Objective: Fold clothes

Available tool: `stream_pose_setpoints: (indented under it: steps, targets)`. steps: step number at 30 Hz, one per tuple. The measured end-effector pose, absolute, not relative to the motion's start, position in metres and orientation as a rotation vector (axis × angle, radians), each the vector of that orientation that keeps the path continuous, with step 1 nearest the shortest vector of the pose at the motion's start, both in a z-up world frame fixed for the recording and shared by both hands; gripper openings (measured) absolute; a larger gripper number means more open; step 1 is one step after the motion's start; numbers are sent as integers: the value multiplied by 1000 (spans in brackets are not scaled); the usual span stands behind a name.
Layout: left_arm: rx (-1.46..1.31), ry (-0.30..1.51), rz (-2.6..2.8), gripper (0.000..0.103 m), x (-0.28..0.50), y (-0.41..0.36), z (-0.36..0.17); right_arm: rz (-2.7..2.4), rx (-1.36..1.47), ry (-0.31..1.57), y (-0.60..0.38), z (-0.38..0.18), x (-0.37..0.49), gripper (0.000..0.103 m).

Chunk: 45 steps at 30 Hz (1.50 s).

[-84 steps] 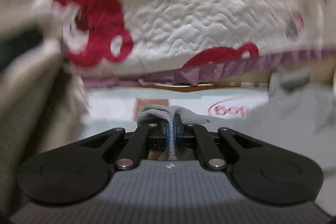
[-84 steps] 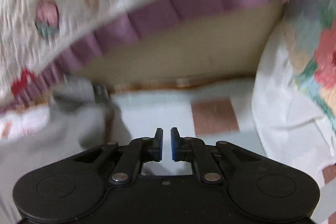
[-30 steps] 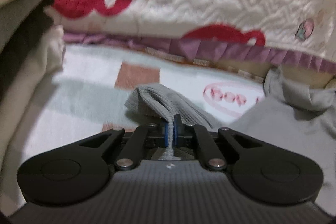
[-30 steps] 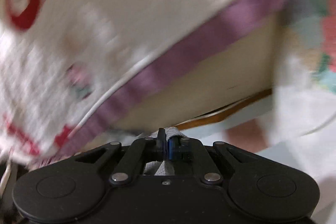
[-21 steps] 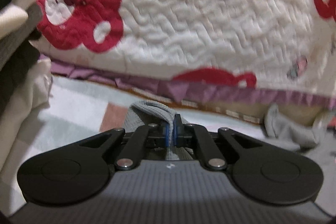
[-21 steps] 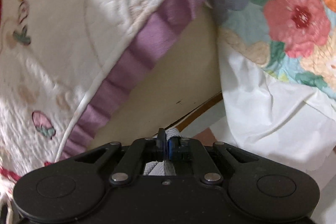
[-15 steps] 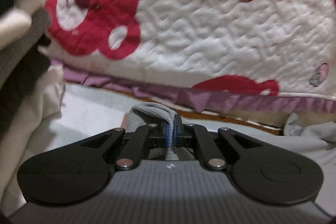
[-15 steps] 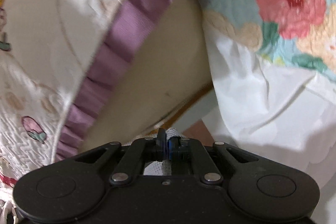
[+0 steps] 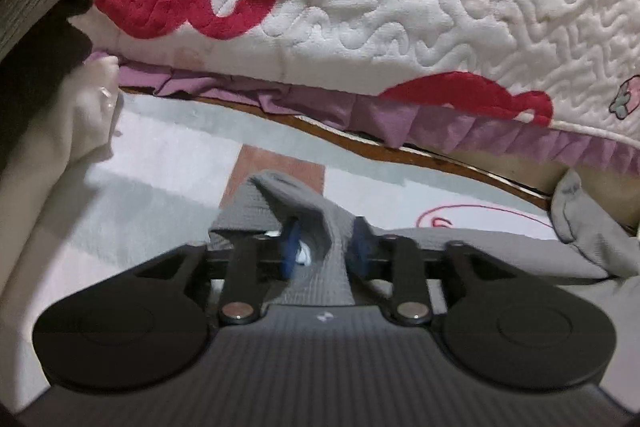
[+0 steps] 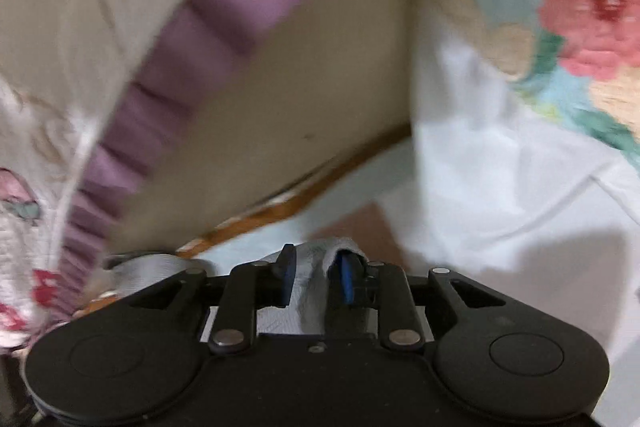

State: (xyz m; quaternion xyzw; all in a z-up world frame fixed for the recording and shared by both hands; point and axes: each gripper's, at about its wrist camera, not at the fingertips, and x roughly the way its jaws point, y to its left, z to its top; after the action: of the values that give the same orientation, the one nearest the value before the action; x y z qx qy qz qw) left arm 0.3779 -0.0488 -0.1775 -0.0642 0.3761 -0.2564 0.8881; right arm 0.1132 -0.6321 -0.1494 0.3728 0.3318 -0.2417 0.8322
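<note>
Your left hand-held gripper (image 9: 325,242) stands parted, the grey ribbed knit garment (image 9: 316,227) loose between its pads; at 3 o'clock, your right hand-held gripper (image 10: 316,277) likewise gapes around it.

Black claw (image 9: 324,247) linkages, blue pads (image 9: 290,251), silver rivets.

A bear-print quilt (image 9: 400,7) with purple ruffle (image 9: 440,127) overhangs a pale mat (image 9: 168,163).
</note>
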Motion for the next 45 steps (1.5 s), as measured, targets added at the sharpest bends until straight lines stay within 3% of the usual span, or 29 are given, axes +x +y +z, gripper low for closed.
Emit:
stream_pose_setpoints:
  steps: [1, 3, 11, 24, 34, 40, 45]
  targets:
    - [-135, 784, -541, 41, 376, -48, -174, -529, 796, 684, -630, -150, 107, 38]
    - [-144, 776, -553, 42, 373, -48, -168, -575, 815, 645, -628, -152, 90, 47]
    - [-126, 824, -540, 46, 368, -54, -152, -709, 871, 563, -624, -159, 20, 47]
    - [-25, 933, -631, 57, 268, -17, -133, -590, 760, 691, -537, -169, -52, 48]
    - [-336, 1233, -578, 57, 188, 70, -135, -380, 607, 794, -476, -155, -89, 51]
    - [-143, 1303, -565, 60, 135, 53, -110, -291, 558, 807, -450, -161, -117, 52]
    - [-227, 1380, -470, 62, 106, 65, -123, -283, 557, 792, -447, -165, -155, 52]
